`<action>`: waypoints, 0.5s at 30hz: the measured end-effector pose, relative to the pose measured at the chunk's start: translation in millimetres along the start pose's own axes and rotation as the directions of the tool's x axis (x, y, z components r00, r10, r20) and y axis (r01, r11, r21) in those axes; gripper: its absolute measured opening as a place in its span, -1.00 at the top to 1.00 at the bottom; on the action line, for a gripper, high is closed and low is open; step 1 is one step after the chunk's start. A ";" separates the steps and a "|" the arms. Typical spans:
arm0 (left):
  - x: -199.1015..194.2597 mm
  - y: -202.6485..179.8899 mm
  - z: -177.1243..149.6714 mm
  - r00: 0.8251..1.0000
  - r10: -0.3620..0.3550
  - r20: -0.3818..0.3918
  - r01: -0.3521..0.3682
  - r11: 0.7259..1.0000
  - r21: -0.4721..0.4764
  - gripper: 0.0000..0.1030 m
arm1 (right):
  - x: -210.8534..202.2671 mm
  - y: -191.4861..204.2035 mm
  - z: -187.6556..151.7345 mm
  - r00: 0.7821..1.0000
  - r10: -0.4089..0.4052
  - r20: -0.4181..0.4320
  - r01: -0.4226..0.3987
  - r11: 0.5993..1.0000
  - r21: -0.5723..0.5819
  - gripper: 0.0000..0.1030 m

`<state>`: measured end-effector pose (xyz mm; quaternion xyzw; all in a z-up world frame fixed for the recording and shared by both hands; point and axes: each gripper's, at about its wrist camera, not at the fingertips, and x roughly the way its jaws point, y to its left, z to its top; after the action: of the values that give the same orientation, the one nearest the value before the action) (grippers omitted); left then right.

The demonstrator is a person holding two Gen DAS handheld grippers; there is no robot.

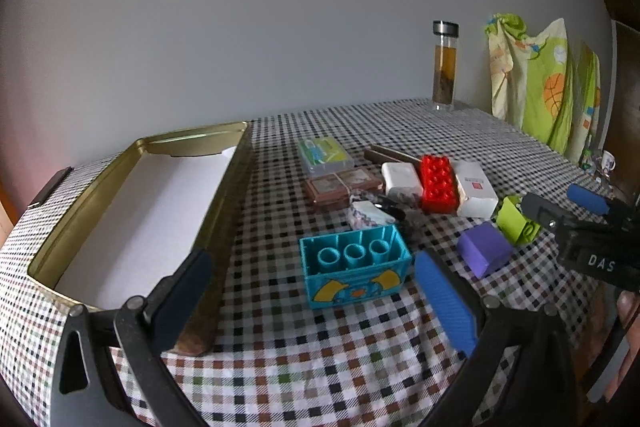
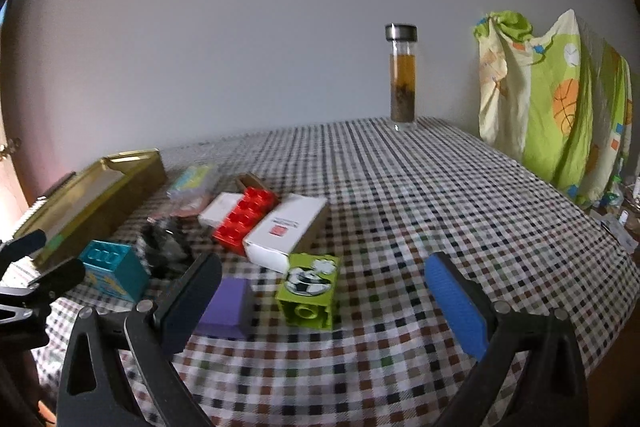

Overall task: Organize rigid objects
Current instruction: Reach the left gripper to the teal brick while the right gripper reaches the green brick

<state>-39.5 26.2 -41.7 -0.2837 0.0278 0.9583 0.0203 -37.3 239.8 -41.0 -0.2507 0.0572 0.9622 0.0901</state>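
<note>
A pile of small rigid things lies on the checked tablecloth. Closest in the left wrist view is a teal toy block [image 1: 354, 267] lying on its side, studs' underside facing me, just ahead of my open left gripper [image 1: 316, 303]. Behind it are a red studded brick [image 1: 438, 183], a white box [image 1: 478, 195], a purple block [image 1: 484, 253] and a green block [image 1: 518, 223]. An open gold tin [image 1: 224, 195] with a white lining sits to the left. My right gripper [image 2: 324, 301] is open, the green block [image 2: 310, 291] just ahead between its fingers and the purple block [image 2: 226, 307] by its left finger.
A glass bottle [image 2: 402, 75] of brownish tea stands at the table's far edge by the wall. A green patterned cloth [image 2: 552, 107] hangs at the right. A clear case [image 1: 326, 155], flat brown boxes [image 1: 344, 183] and dark clutter [image 1: 380, 207] lie behind the teal block.
</note>
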 end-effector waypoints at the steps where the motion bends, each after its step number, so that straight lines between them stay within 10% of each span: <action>1: 2.8 -1.2 0.4 1.000 -0.004 -0.009 0.004 1.000 0.002 -0.99 | 1.2 -0.6 0.2 1.000 0.008 -0.009 -0.008 1.000 0.003 -0.97; 15: 32.0 -6.2 4.5 0.988 -0.077 -0.137 0.075 0.997 -0.019 -0.99 | 36.2 10.0 -1.9 0.983 0.015 -0.185 -0.022 0.999 -0.040 -0.32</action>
<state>-68.4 33.4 -55.7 -0.3501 0.0117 0.9351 0.0532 -69.5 234.9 -59.8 -0.3401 0.0476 0.9366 0.0702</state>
